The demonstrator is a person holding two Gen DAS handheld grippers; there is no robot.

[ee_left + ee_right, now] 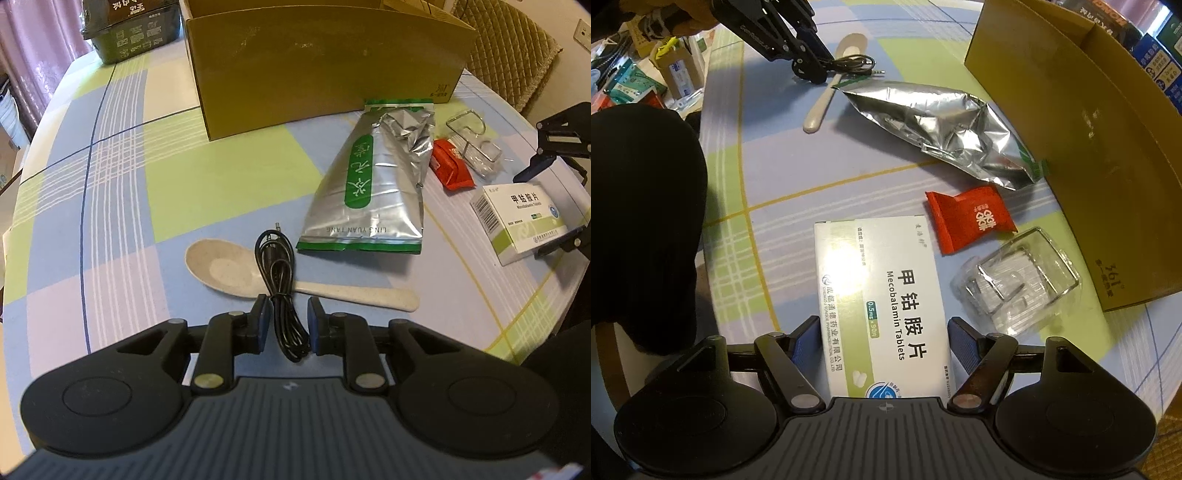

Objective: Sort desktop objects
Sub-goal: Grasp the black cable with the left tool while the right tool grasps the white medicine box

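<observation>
My left gripper (288, 306) is open, its blue pads on either side of a coiled black audio cable (282, 295) that lies across the handle of a beige spoon (221, 266). My right gripper (882, 328) is shut on a white and green medicine box (882, 295), its pads against both long sides; the box rests on the checked tablecloth (110, 184). A silver tea pouch (942, 122), a red packet (971, 218) and a clear plastic case (1015, 280) lie between the medicine box and an open cardboard box (1089, 147).
A dark green box (129, 33) stands at the table's far left corner. A quilted chair back (509, 48) is behind the cardboard box. The person's dark clothing (639, 221) is at the table edge, with cluttered boxes (646, 77) beyond.
</observation>
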